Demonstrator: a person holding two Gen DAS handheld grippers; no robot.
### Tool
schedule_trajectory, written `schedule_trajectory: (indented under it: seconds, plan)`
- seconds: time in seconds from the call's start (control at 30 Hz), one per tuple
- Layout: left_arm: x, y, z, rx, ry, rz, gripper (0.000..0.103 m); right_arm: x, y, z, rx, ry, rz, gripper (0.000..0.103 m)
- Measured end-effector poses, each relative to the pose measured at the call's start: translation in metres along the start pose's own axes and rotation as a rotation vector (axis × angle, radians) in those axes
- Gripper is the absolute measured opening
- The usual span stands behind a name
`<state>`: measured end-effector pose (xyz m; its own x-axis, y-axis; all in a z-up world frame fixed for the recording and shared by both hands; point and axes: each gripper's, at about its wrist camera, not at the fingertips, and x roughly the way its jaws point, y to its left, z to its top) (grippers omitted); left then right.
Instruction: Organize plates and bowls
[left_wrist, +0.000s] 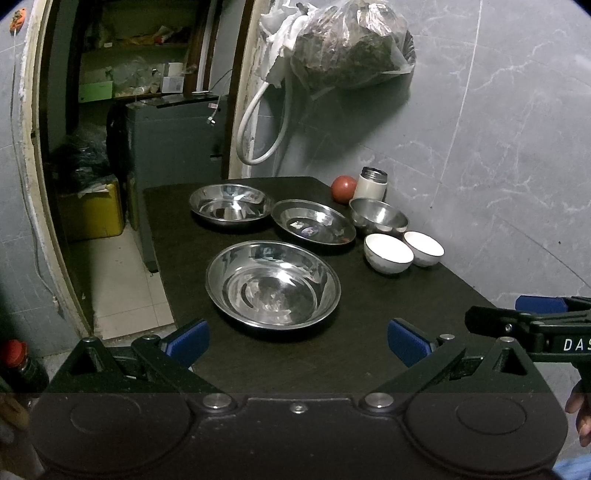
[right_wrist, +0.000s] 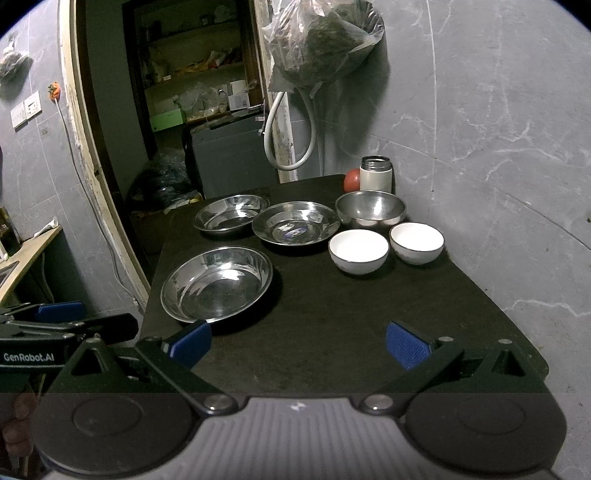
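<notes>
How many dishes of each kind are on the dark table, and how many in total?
Steel plates: 3 (near, far left, middle)
Steel bowl: 1
White bowls: 2 (left, right)
Total: 6 dishes

Tomato (right_wrist: 352, 180) half hidden behind white jar (right_wrist: 375, 174). Right tool (left_wrist: 543, 317) cut by frame edge — jaw state unreadable there. Sticker (right_wrist: 294, 232) in middle steel plate (right_wrist: 295, 223) — print too small.

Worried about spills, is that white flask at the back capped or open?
Open: the white flask stands upright, its metal mouth bare, no cap on it.
</notes>
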<state>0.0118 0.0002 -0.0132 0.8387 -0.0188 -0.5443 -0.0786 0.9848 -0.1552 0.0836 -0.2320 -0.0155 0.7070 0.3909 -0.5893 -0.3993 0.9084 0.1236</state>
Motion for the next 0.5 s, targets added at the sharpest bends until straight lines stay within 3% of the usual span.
schedule_trajectory:
  seconds: [0.5]
  plan:
    - [0.0034,0.0017,0.0013,0.009,0.022,-0.001,0.102,0.0070,0.0023,0.0005,-0.003,0.006,-0.001,0.103]
